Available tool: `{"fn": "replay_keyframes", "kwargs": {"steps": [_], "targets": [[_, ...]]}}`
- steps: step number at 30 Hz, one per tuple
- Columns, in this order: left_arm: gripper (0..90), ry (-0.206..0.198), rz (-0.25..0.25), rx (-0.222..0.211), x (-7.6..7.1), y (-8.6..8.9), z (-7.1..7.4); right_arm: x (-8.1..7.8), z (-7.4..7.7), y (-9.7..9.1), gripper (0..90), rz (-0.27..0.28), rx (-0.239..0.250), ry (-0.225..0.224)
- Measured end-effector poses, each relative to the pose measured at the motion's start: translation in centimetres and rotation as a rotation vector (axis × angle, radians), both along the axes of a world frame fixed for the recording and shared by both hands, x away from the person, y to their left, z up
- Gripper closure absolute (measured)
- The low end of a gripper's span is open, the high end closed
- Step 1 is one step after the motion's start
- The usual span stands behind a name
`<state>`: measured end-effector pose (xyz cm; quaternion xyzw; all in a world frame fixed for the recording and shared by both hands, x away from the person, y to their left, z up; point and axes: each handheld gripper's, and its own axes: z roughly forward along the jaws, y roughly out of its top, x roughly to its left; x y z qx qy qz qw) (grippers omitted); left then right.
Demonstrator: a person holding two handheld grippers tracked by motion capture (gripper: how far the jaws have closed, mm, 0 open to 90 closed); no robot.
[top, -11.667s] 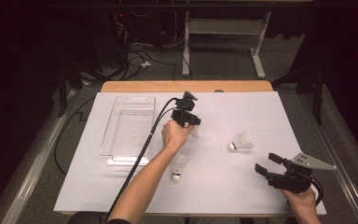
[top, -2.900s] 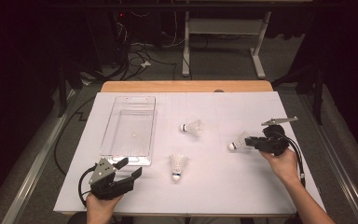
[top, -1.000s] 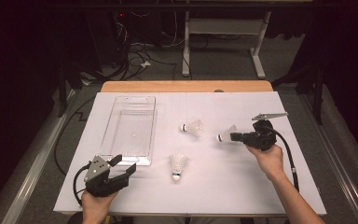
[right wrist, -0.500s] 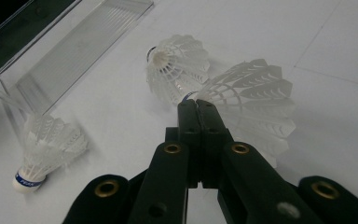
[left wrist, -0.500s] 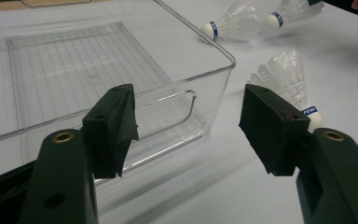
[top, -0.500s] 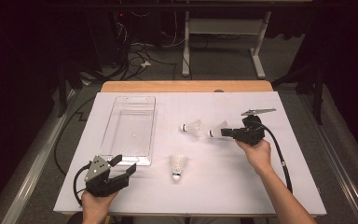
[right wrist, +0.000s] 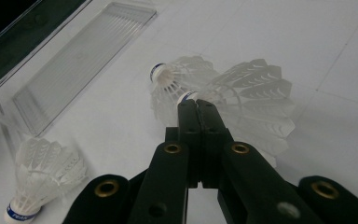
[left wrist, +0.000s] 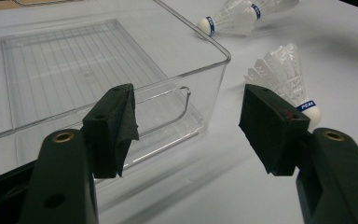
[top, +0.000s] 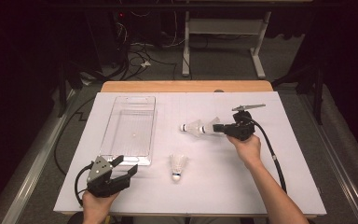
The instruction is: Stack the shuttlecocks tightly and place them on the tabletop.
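Right gripper (top: 220, 127): jaws closed on a shuttlecock (top: 213, 125), carried just beside a second shuttlecock (top: 192, 128) lying mid-worktop. Probable step: transfer to the bin (top: 129, 128); next, travel left over its rim and release. Left gripper (top: 123, 172): jaws open, empty, near the bin's corner.

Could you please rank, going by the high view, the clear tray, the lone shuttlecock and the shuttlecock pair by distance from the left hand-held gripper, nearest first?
From the left hand-held gripper:
1. Clear tray: its near edge lies just beyond the jaws, on the table's left.
2. Lone shuttlecock: standing near the table's middle, to the right.
3. Shuttlecock pair: farther back and right, at the right hand-held gripper.
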<state>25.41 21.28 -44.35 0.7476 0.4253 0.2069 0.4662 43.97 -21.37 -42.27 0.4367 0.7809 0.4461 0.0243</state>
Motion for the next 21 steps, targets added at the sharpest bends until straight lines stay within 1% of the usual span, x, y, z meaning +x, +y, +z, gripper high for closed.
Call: {"fn": "replay_keyframes", "kwargs": {"steps": [5,13,21], "targets": [[36.9,0.001,0.000,0.001,0.0,0.0,0.0,0.4,-0.2,0.6,90.0,-0.004,0.010,0.006],[36.8,0.007,0.002,-0.002,0.1,-0.1,-0.1,0.8,-0.3,1.9,90.0,0.009,0.017,0.007],[36.8,0.010,-0.002,-0.007,0.0,-0.1,-0.1,1.2,-0.9,3.2,90.0,0.011,0.027,0.014]]}}
